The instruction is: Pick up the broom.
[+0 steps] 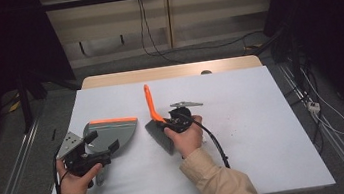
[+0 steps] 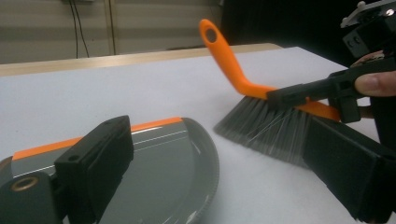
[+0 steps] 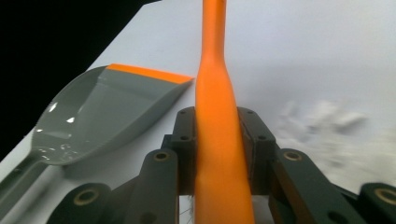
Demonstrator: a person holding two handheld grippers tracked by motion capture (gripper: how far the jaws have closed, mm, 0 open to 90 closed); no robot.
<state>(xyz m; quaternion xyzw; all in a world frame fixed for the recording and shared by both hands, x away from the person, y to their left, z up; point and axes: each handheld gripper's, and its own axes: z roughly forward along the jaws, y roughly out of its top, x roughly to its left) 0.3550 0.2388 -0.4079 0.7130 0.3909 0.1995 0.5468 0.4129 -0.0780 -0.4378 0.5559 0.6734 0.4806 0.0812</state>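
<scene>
No writing can be read on any of the things. The grey dustpan (image 1: 112,135) with the orange lip lies on the white table (image 1: 265,130). Just right of the dustpan stands the hand brush (image 1: 156,124) — grey bristles down on the table, orange handle rising away from the person. The right gripper (image 3: 219,149) is clamped on this handle, both pads pressing it. The left gripper (image 1: 96,143) hovers over the near part of the dustpan with jaws apart — nothing between them.

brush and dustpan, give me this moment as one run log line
right claw: shut on brush handle | left claw: over dustpan, grip unclear | brush bristles on white table beside dustpan | sweeping not finished
</scene>
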